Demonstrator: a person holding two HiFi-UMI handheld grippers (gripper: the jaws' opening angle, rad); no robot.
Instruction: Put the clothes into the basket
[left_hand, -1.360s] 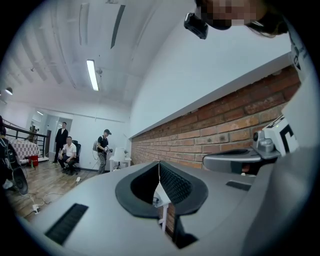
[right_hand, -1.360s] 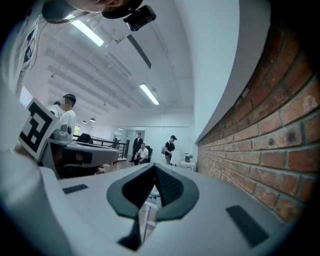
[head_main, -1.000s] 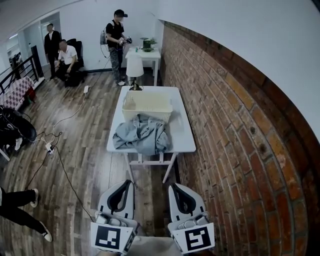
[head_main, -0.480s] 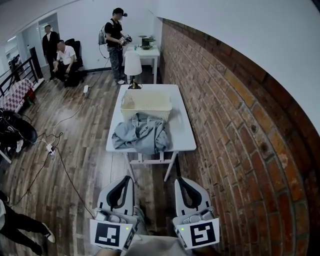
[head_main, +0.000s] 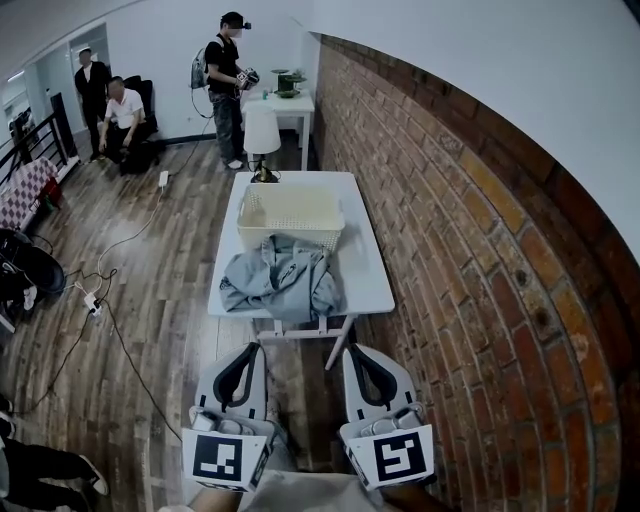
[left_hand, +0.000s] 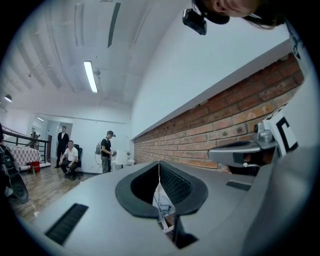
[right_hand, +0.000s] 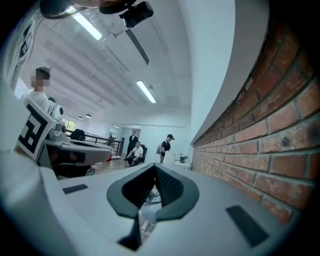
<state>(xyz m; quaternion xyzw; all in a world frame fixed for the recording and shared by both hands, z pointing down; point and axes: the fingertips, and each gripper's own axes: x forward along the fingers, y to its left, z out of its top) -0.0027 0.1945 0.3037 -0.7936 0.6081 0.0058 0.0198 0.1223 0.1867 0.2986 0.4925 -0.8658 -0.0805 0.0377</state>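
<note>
A crumpled grey-blue garment lies on the near half of a white table. Behind it on the same table stands an empty cream plastic basket. My left gripper and right gripper hang side by side short of the table's near edge, well apart from the clothes. Both are shut with nothing between their jaws. In the left gripper view the left gripper points at the table, as does the right gripper in the right gripper view.
A brick wall runs along the table's right side. A lamp and a small white table stand beyond it. One person stands at the far end, two more sit or stand at the left. Cables lie on the wooden floor.
The view has shifted a little closer to the table and both grippers have edged up toward its near edge. Their jaws stay shut. The garment and basket have not moved.
</note>
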